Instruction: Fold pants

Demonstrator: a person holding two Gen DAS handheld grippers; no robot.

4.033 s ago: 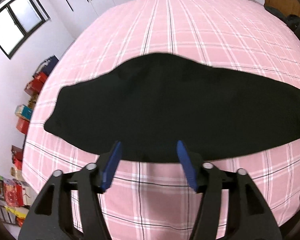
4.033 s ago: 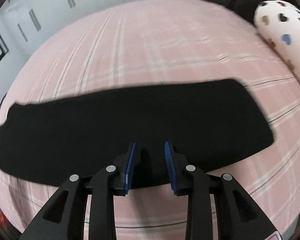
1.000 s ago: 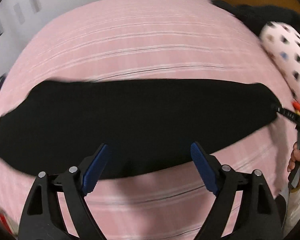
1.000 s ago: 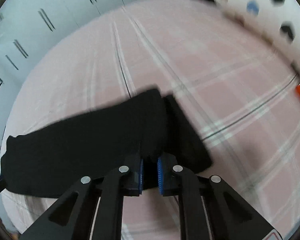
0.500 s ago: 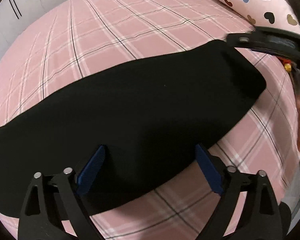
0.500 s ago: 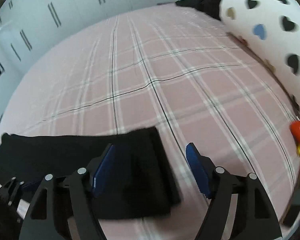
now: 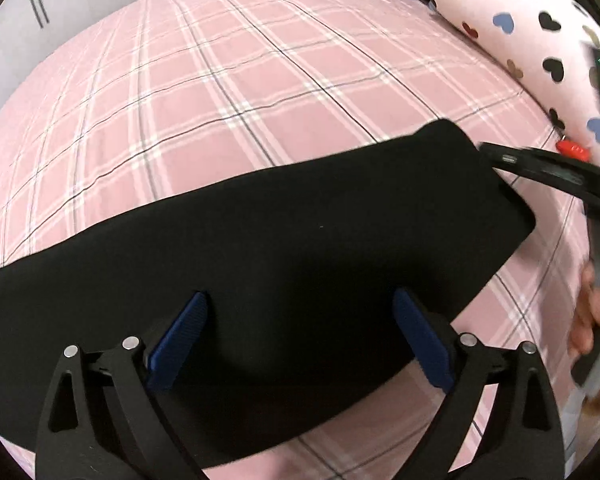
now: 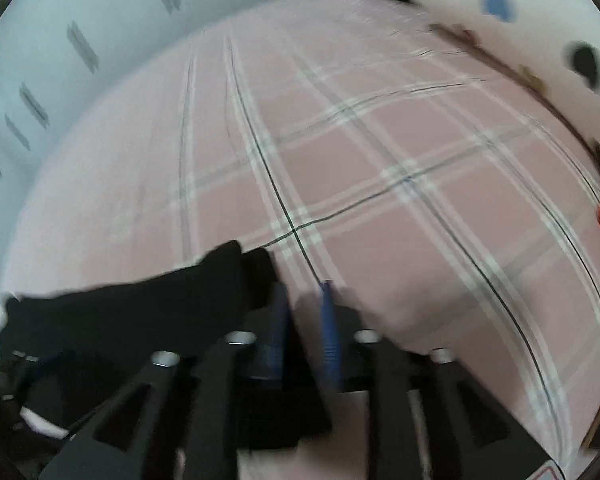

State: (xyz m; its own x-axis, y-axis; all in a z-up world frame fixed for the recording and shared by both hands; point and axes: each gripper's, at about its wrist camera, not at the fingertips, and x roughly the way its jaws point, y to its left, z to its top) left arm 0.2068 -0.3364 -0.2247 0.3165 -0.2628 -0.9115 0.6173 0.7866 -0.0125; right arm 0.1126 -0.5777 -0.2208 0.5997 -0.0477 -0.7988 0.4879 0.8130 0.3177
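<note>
The black pants (image 7: 284, 240) lie flat in a long band across the pink plaid bed (image 7: 220, 80). My left gripper (image 7: 300, 320) is open, its blue pads spread wide above the near edge of the pants, holding nothing. The right gripper (image 7: 496, 158) shows in the left wrist view at the pants' right end. In the blurred right wrist view my right gripper (image 8: 304, 304) has its pads close together at the right end of the pants (image 8: 140, 304); whether cloth is pinched between them is not clear.
A white pillow with heart prints (image 7: 520, 32) lies along the bed's right side. A small red object (image 7: 572, 146) sits next to it. White wardrobe doors (image 8: 80, 40) stand beyond the bed. A hand (image 7: 592, 320) holds the right gripper's handle.
The right gripper's pads went from wide open half a second ago to close together at the pants' right end. The left gripper stayed open above the pants and shifted slightly.
</note>
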